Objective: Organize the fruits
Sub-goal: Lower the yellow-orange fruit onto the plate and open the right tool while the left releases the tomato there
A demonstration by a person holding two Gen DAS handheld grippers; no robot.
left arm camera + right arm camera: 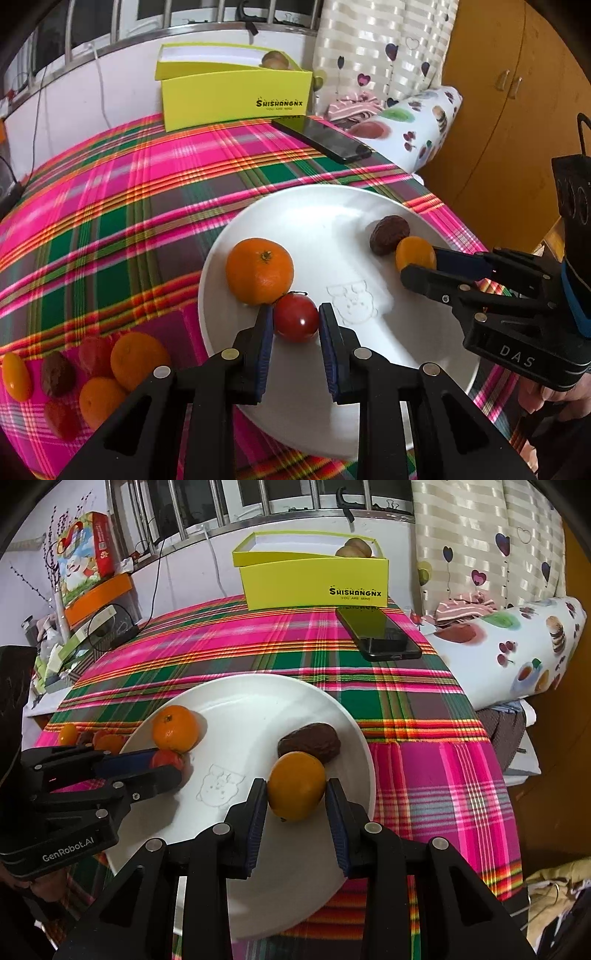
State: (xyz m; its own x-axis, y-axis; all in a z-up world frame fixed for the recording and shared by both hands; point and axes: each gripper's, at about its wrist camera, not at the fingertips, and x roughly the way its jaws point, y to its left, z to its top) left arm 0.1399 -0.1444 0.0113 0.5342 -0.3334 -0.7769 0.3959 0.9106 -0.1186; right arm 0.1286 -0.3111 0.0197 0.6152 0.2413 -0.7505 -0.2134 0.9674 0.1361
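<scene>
- On the white plate (332, 206), the left hand-held gripper (295, 325) clasped a red tomato (295, 321) beside the mandarin (259, 270).
- Toward the plate's right rim, the right hand-held gripper (296, 794) pinched a kumquat (296, 785) against the brown date (310, 743).

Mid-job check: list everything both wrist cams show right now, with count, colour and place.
plate: 1, white, front of table
mandarin: 1, orange, on plate, touching tomato
tomato: 1, red, on plate between left fingers
kumquat: 1, orange-yellow, on plate between right fingers
date: 1, dark brown, on plate behind kumquat
loose fruit: about six, orange, red, brown, on cloth left of plate
box: 1, yellow, open, back of table, brownish fruit inside
phone: 1, black, in front of box
tablecloth: 1, pink-green plaid
pillow: 1, white with fruit print, right of table
left gripper: black, blue pads, around tomato
right gripper: black, blue pads, around kumquat
</scene>
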